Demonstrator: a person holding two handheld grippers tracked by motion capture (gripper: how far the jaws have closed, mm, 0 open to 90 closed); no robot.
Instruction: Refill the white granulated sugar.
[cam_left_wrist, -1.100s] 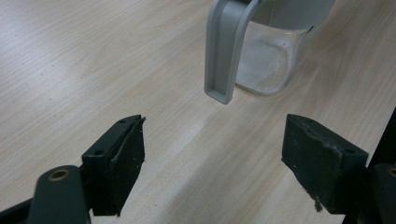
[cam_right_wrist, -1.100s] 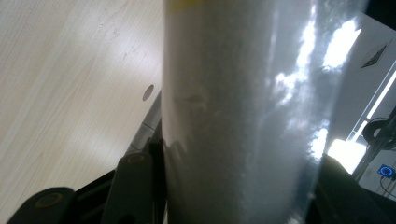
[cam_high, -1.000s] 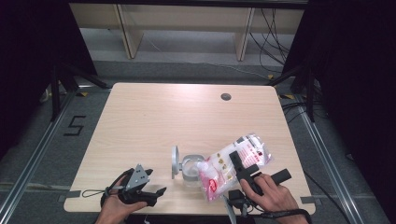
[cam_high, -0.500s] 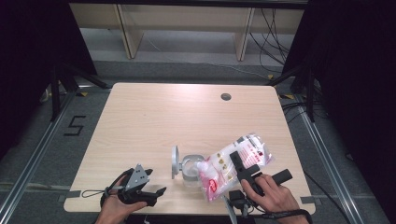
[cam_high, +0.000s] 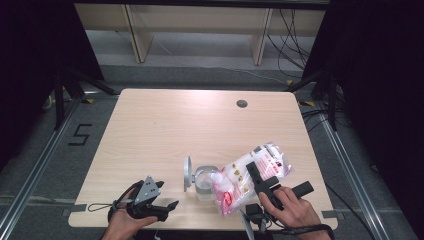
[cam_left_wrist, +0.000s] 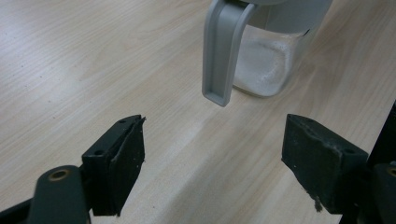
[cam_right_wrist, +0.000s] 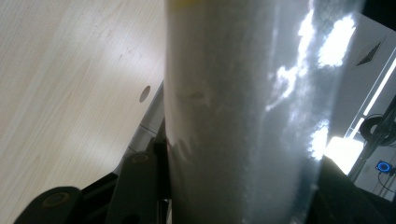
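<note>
The left gripper (cam_high: 167, 205) rests at the counter's (cam_high: 165, 130) near edge, fingers (cam_left_wrist: 116, 168) apart, nothing between them. The right gripper (cam_high: 257, 177) holds its fingers (cam_right_wrist: 135, 186) clamped on the pouch (cam_high: 250, 177), tilted with its spout over the jar (cam_high: 204, 181). The jar stands between the grippers, lid (cam_high: 187, 173) open, white powder inside. A round hole (cam_high: 242, 104) lies toward the counter's far edge.
</note>
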